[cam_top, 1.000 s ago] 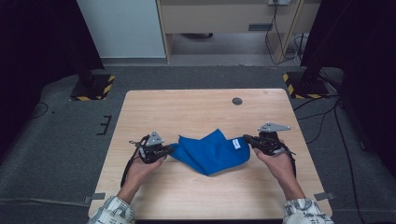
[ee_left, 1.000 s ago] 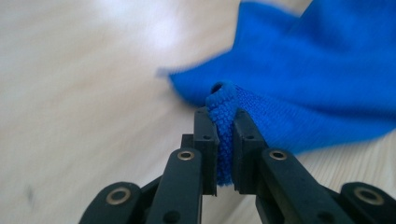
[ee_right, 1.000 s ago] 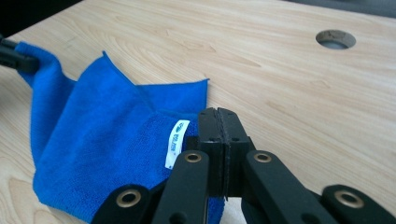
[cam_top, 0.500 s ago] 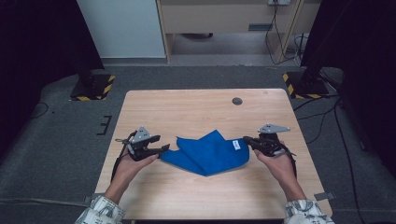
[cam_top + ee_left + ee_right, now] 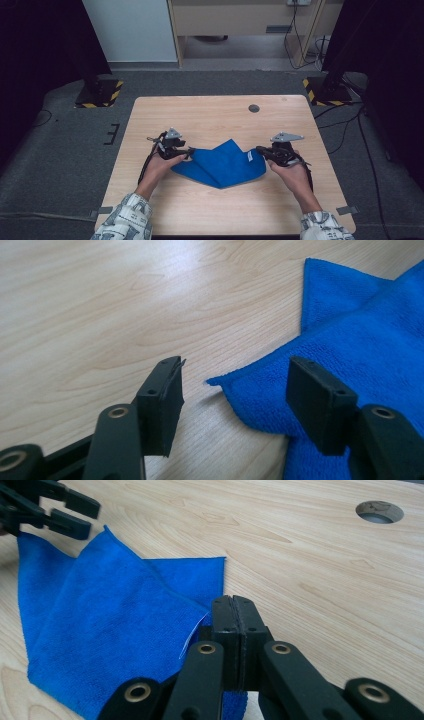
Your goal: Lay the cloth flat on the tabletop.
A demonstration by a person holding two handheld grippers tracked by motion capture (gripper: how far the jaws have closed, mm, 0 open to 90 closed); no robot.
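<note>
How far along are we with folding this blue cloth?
Done: the cloth lies partly folded, in overlapping layers, on the table. In hand: the right gripper is shut on its edge; the left gripper has just opened its jaws around a corner, not yet pinching. Left: grip that corner and probably finish the fold.

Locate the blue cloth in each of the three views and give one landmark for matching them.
High view: the blue cloth lies folded at the table's centre front, between the two hand-held grippers.
Left gripper view: it fills the right side, one corner pointing between the open jaws.
Right gripper view: it spreads across the left half, its near edge pinched in the shut jaws.
Shared landmark: the round hole in the table, seen in the high view and the right gripper view.
</note>
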